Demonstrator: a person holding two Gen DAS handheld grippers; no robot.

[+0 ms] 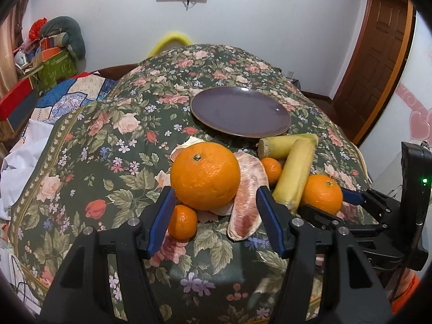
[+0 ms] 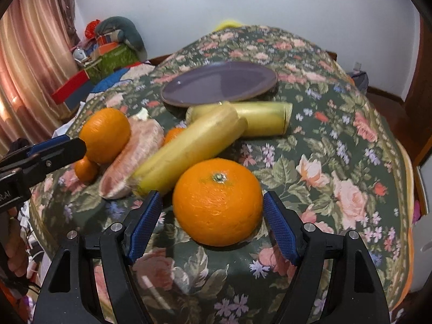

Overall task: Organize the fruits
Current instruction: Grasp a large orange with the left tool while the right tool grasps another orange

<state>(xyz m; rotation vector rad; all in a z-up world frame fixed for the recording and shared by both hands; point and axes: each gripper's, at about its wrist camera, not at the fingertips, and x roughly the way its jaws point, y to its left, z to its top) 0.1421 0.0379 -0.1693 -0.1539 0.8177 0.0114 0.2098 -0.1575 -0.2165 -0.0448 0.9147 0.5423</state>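
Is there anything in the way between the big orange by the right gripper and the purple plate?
Yes. From the big round orange between the right gripper's open pads, two yellowish cane-like sticks lie crossed in front of the empty purple plate, so lift over them.

Floral cloth [image 1: 108,140], pink curtain [image 2: 29,62], wooden door [image 1: 378,62].

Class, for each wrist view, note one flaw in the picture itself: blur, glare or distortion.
Left wrist view: fisheye bends the door, and glare spots the purple plate. Right wrist view: the sugarcane pieces and plate are motion-smeared; the near orange stays fairly sharp.
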